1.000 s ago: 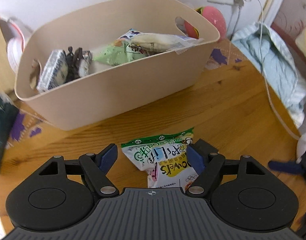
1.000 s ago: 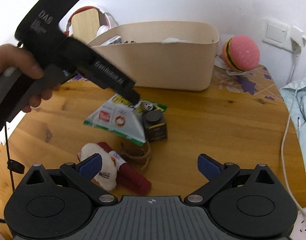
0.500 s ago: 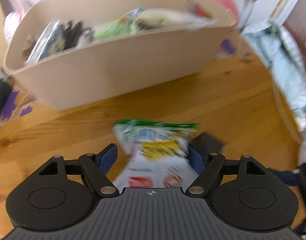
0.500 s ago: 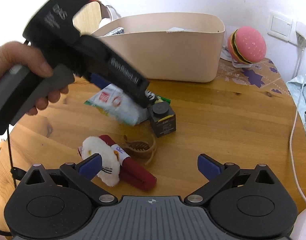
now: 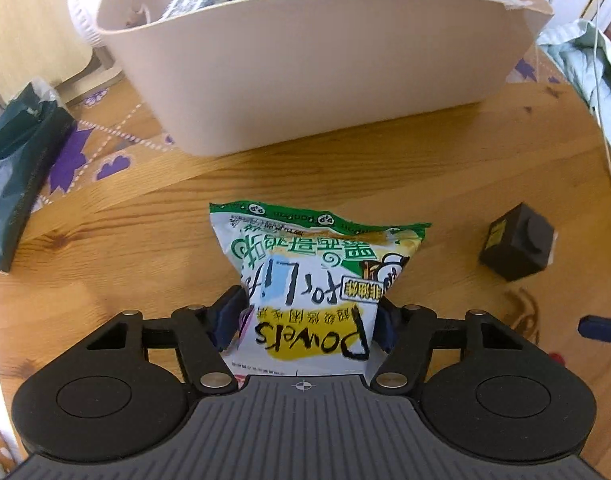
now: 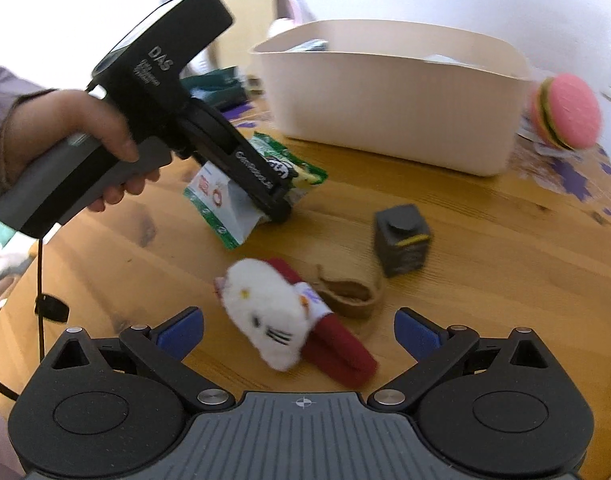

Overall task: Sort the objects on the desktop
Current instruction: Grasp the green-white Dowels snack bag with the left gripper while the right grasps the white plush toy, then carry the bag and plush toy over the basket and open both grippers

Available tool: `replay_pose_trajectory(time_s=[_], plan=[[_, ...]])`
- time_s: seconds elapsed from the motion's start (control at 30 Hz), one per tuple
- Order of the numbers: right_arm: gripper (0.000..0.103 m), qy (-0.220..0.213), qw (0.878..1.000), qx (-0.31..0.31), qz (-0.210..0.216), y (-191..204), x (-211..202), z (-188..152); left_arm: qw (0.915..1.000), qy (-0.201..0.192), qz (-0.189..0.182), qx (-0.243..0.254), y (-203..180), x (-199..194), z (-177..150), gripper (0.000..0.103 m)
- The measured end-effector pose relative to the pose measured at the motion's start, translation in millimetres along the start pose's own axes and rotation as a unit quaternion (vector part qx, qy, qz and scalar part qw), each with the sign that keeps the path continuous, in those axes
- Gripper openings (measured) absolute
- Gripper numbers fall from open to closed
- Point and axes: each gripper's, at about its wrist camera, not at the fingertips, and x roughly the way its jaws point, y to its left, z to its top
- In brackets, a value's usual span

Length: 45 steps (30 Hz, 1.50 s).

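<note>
My left gripper [image 5: 305, 320] is shut on a green and white snack bag [image 5: 313, 276], just off the wooden table in front of the beige basket [image 5: 325, 76]. In the right wrist view the left gripper [image 6: 277, 208] pinches the bag [image 6: 225, 204]. My right gripper [image 6: 299, 330] is open, hovering over a white plush cat clip on a red case [image 6: 273, 320]. A small black box [image 6: 401, 240] stands to the right; it also shows in the left wrist view [image 5: 517, 244].
The basket [image 6: 389, 100] holds several snack packets. A brown hair clip [image 6: 353, 292] lies by the plush. A pink burger toy [image 6: 565, 112] sits right of the basket. A dark green pouch [image 5: 17, 168] lies left. Light cloth and a cable [image 5: 593, 60] hang at the right edge.
My left gripper closed on the snack bag and lifted it toward the basket. My right gripper moved in lower over the plush and stays open.
</note>
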Motion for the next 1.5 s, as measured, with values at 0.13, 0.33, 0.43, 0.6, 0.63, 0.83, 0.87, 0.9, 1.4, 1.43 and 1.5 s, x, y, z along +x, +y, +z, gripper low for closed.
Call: replay_pose_trajectory(time_s=[0.13, 0.33, 0.43, 0.6, 0.63, 0.83, 0.87, 0.9, 1.4, 1.43, 1.5], plan=[[0.09, 0.012, 0.999, -0.01, 0.033, 4, 8, 6, 0.9999, -0.001, 0.003, -0.012, 9, -5, -10, 0.065], [0.081, 0.035, 0.998, -0.031, 0.049, 11, 24, 14, 0.9998, -0.007, 0.004, -0.017, 21, -12, -22, 0.065], [0.077, 0.058, 0.996, -0.037, 0.048, 12, 38, 14, 0.9998, -0.008, 0.004, -0.016, 23, -13, -23, 0.066], [0.062, 0.055, 0.997, -0.04, 0.029, 14, 48, 13, 0.9998, -0.015, 0.002, -0.011, 21, -13, -24, 0.065], [0.058, 0.052, 0.998, -0.041, 0.022, 14, 48, 13, 0.9997, -0.019, 0.003, -0.012, 21, -14, -24, 0.063], [0.036, 0.048, 0.998, -0.026, 0.014, 10, 39, 13, 0.9993, -0.026, 0.009, -0.027, 22, -15, -24, 0.055], [0.035, 0.049, 0.998, -0.02, 0.016, 8, 37, 12, 0.9992, -0.025, 0.009, -0.029, 22, -15, -25, 0.055], [0.035, 0.05, 0.998, -0.016, 0.018, 6, 36, 13, 0.9992, -0.025, 0.009, -0.03, 22, -15, -25, 0.054], [0.034, -0.013, 0.999, 0.028, 0.015, -16, -15, 30, 0.9974, -0.066, -0.003, -0.029, 23, -53, -16, 0.053], [0.034, -0.019, 0.999, 0.03, 0.013, -18, -19, 33, 0.997, -0.07, -0.003, -0.033, 25, -56, -14, 0.053], [0.034, -0.032, 0.999, 0.035, 0.01, -23, -28, 41, 0.996, -0.077, -0.006, -0.043, 28, -64, -11, 0.053]])
